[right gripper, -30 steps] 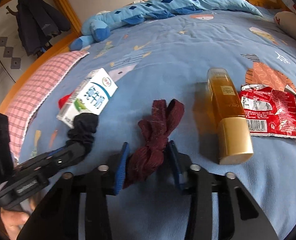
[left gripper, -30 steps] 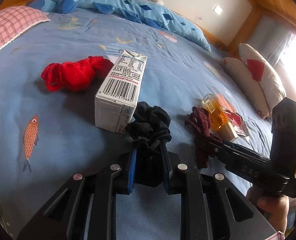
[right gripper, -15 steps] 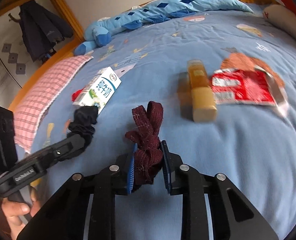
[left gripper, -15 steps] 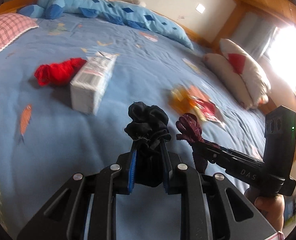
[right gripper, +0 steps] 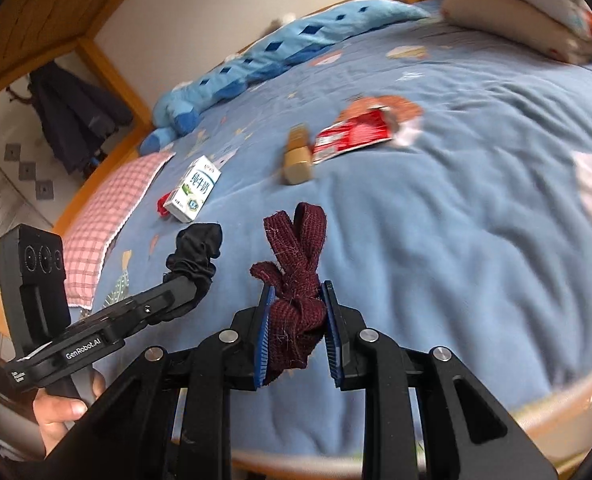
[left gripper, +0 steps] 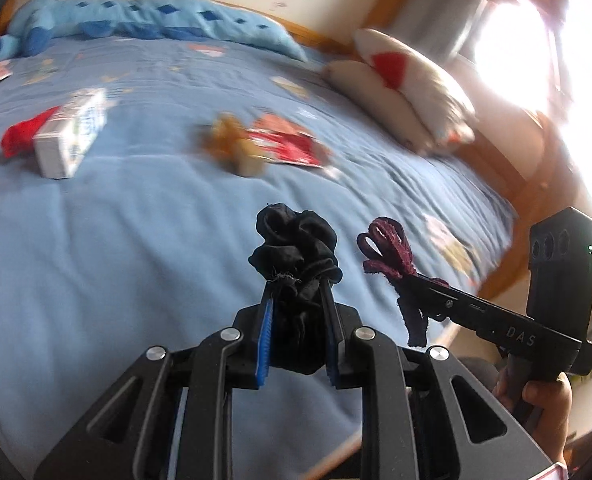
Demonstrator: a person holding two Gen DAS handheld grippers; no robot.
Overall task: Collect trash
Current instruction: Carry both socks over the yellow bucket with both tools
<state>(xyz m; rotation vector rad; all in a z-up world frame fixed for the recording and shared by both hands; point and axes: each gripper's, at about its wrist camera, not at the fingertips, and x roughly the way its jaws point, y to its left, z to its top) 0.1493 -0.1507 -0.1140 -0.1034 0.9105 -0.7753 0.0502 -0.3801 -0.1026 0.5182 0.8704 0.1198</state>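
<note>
The step in hand looks like carrying away: both grippers are loaded and lifted clear of the bed (left gripper: 136, 248). The left gripper (left gripper: 297, 320) has its jaws clamped tight on a bunched black sock (left gripper: 296, 256), which sticks up past its fingertips. The right gripper (right gripper: 297, 320) has its jaws pressed on a knotted maroon sock (right gripper: 296, 280), whose two loops rise ahead of the pads. The two grippers ride side by side, the right one just to the right of the left.

The next move, as a judgement, calls for bringing both bundles to wherever they are being gathered and letting go there; no bin or basket shows in either view, so the drop spot cannot be told.

Left on the bed, well ahead of both grippers: one milk carton (right gripper: 194, 188), one red sock (left gripper: 20, 136) touching the carton's far side, one amber bottle (right gripper: 297, 158) and one red wrapper (right gripper: 353, 134) just beside the bottle. That makes two socks held, one sock lying, and three pieces of likely rubbish untouched. Beyond them lie one blue plush toy (right gripper: 256, 64), a pink checked pillow (right gripper: 112, 216) and white-and-red pillows (left gripper: 407, 88).
</note>
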